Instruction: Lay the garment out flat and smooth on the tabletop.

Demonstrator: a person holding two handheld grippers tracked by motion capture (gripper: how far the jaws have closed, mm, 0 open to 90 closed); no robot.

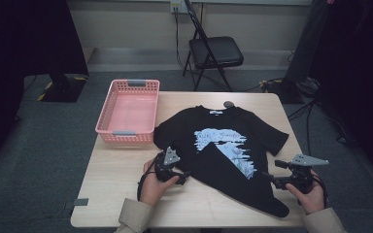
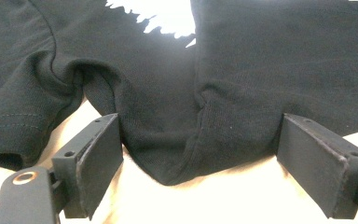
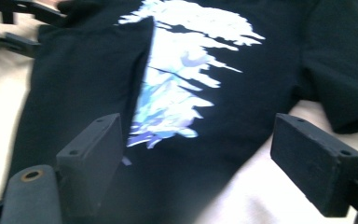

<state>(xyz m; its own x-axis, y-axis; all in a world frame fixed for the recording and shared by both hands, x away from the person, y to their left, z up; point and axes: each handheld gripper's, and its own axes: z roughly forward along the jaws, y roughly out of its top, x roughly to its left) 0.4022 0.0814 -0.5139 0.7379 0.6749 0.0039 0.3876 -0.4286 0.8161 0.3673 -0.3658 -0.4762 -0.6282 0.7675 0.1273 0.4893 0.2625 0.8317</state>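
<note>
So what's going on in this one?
A person is folding a black T-shirt on a wooden table, using a hand-held gripper in each hand. One side is already folded diagonally across the printed front. The left hand-held gripper sits at the shirt's near-left edge, jaws open around a fold of cloth. The right hand-held gripper is open beside the shirt's lower right. A pink basket waits empty.

left tongs (image 2: 200, 163): jaws spread wide, gripping nothing | black knit cotton T-shirt (image 2: 177, 135): bunched, folded corner sagging between them | pale wooden desk (image 2: 223, 200): bare beneath | white print (image 2: 168, 16): top edge
</note>
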